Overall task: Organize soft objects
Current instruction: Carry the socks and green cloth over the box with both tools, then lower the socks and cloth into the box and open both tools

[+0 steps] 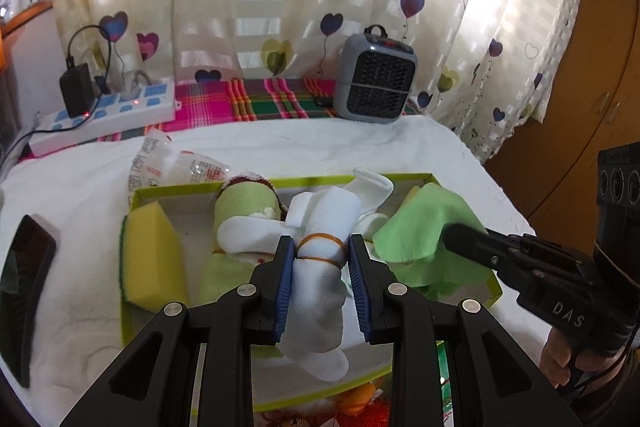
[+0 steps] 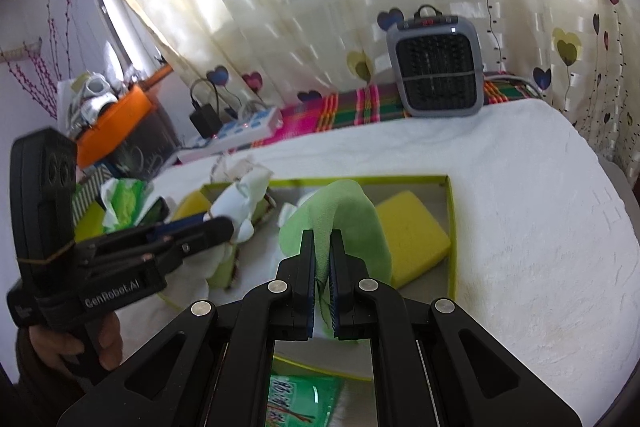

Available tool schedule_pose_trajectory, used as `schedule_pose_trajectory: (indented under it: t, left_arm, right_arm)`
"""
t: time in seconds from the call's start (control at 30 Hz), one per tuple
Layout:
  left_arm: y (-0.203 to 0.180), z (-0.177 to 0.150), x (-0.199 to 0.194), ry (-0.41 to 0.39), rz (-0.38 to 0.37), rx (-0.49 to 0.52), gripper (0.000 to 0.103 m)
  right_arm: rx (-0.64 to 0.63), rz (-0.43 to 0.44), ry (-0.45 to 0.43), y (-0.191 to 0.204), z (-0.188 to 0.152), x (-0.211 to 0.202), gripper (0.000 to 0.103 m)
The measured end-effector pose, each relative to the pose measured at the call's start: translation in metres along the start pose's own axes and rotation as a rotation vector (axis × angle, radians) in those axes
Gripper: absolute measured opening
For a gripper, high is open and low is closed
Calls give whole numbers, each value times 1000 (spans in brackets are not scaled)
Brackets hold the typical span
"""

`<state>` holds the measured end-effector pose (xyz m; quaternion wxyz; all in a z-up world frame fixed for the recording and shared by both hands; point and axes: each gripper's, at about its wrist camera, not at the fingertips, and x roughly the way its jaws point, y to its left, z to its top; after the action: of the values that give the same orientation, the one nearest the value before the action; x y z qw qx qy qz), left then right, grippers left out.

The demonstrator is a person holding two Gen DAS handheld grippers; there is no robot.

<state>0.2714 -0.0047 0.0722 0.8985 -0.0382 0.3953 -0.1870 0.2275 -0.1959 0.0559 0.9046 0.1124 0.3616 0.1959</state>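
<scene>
Left tool (image 1: pixel 320 267) around white sock roll (image 1: pixel 320 291)

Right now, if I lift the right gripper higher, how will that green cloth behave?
Probably floppy: the green cloth arches over the right gripper and sags into the box. Likely light, so it should trail and could snag the yellow sponge.

Sponge (image 1: pixel 150 255) left in box (image 1: pixel 308 181), cloth (image 1: pixel 428 239) right, sock roll (image 1: pixel 320 267) between.
</scene>
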Motion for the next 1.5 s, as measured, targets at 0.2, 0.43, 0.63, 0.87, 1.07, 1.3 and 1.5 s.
schedule_pose_trajectory:
  t: [0.2, 0.43, 0.63, 0.87, 1.07, 1.3, 1.5]
  left_arm:
    - [-1, -1, 12, 22, 9, 6, 25]
    - [-1, -2, 19, 36, 4, 7, 26]
    - [-1, -2, 20, 36, 3, 7, 26]
    - [-6, -3, 22, 36, -5, 24, 37]
    - [-7, -4, 21, 34, -7, 25, 41]
    - [-10, -6, 17, 29, -10, 30, 50]
    - [-10, -7, 5, 13, -7, 36, 54]
  right_arm:
    - [-19, -34, 38, -3, -4, 12, 6]
    - [-33, -68, 57, -5, -9, 21, 6]
    - [-27, -75, 67, -8, -10, 24, 6]
    - [-24, -78, 72, -8, -12, 24, 11]
    - [-17, -80, 64, -10, -13, 22, 28]
    - [-24, -79, 47, -6, -14, 17, 45]
    - [-9, -81, 32, -6, -16, 10, 48]
